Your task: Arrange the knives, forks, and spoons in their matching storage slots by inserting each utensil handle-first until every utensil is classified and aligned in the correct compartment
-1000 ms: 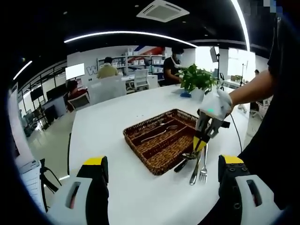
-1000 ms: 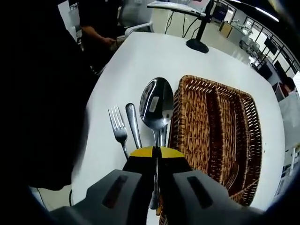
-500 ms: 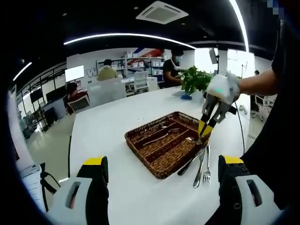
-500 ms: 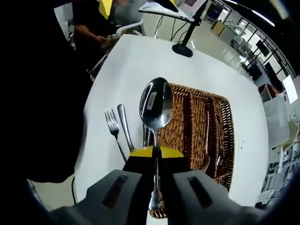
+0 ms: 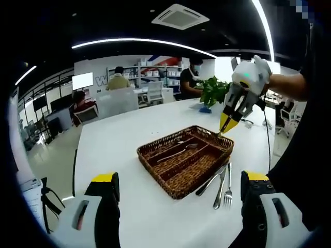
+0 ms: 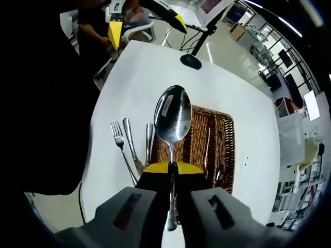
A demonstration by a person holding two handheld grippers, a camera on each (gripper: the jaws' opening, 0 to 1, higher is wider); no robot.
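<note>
Raised right claw [image 6: 172, 168] clamping shiny spoon [image 6: 172, 119], above basket [image 6: 227, 150]

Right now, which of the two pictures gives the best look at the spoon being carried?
The right gripper view. There the spoon stands large in the middle, bowl up, its handle clamped in the right gripper, with the basket below it. In the left gripper view the right gripper hangs far off above the basket; the spoon is too small to make out.
</note>
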